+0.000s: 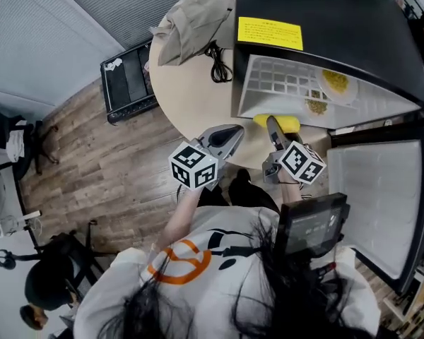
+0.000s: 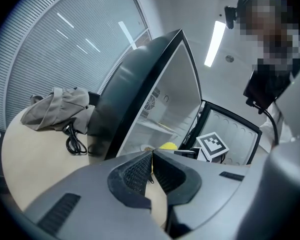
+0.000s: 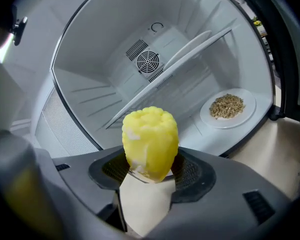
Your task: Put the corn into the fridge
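Two hand-held grippers, each bearing a marker cube, over a round beige table [image 1: 191,97]. Black compact fridge [image 1: 325,13] standing on that table, a yellow label [image 1: 270,32] on its top, its door [image 1: 371,203] swung wide open, its interior white. White plate of brown grain [image 3: 227,109] on the fridge floor, near the opening. Right gripper [image 3: 150,171]: jaws clamped on a short yellow cob of corn [image 3: 150,139], which stands upright between the pads just in front of the fridge's open mouth, apart from the plate. Left gripper [image 2: 151,171]: jaws pressed together with nothing between them, held beside the right one. Grey-beige cloth bundle [image 1: 194,20] and coiled black cable [image 1: 218,62] on the table beside the fridge.
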